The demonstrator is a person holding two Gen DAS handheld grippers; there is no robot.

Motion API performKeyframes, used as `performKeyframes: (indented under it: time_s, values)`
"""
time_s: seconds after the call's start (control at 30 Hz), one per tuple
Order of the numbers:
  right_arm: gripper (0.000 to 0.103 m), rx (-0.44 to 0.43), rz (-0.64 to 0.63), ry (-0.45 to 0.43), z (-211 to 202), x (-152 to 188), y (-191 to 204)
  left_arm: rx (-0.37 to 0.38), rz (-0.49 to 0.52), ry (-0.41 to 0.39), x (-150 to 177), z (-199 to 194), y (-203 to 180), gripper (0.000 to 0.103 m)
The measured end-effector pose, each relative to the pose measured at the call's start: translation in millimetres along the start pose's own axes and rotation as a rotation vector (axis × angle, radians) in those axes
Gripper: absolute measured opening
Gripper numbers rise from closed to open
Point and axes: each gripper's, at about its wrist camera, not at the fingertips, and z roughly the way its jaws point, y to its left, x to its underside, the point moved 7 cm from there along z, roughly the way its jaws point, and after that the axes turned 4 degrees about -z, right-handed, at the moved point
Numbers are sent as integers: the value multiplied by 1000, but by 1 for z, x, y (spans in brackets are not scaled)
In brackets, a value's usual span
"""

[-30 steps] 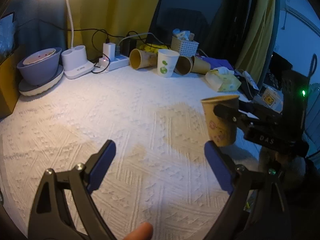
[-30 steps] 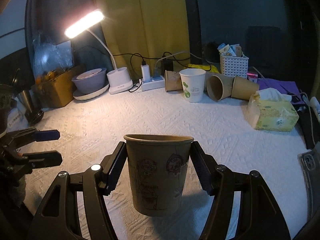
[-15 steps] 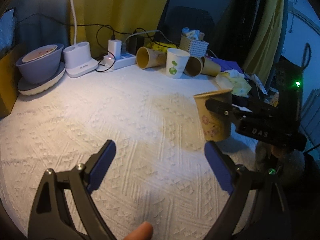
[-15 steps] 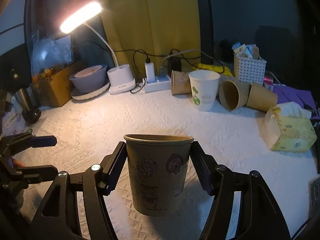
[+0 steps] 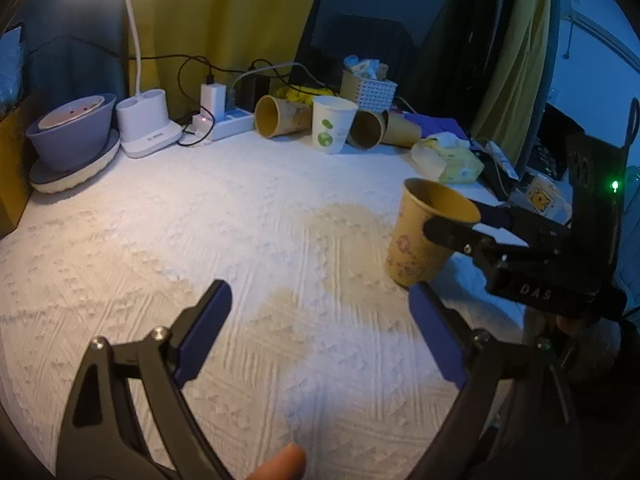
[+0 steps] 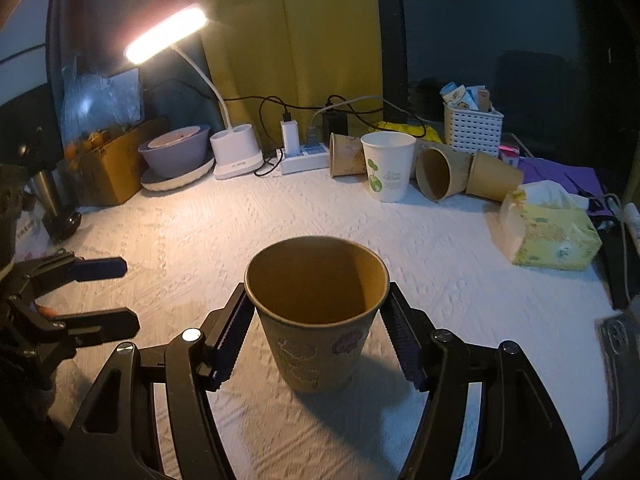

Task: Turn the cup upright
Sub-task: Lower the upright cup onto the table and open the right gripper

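Note:
A brown paper cup with cartoon prints (image 6: 316, 320) stands mouth up on the white textured tablecloth (image 6: 280, 224), leaning slightly. My right gripper (image 6: 318, 340) has its blue-padded fingers on both sides of the cup, just below the rim, touching it. The same cup shows in the left wrist view (image 5: 424, 240) with the right gripper's fingers (image 5: 460, 232) at its rim. My left gripper (image 5: 320, 340) is open and empty, low over the cloth, left of the cup.
Along the back stand a white cup with a green print (image 6: 388, 168), three brown cups on their sides (image 6: 440, 178), a white basket (image 6: 472, 128), a power strip (image 6: 304, 158), a desk lamp (image 6: 236, 156) and a purple bowl (image 6: 176, 152). A tissue pack (image 6: 548, 228) lies at right.
The right gripper has lowered the cup from the air to the cloth and tipped forward, so the cup's inside now shows. The left gripper has stayed open.

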Motion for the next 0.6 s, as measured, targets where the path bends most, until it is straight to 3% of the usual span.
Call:
performKeyframes:
  time_s: [0.6]
  values:
    - [73,96,29,49,-34,21,13,27,48,-99,5,-57,-25,91]
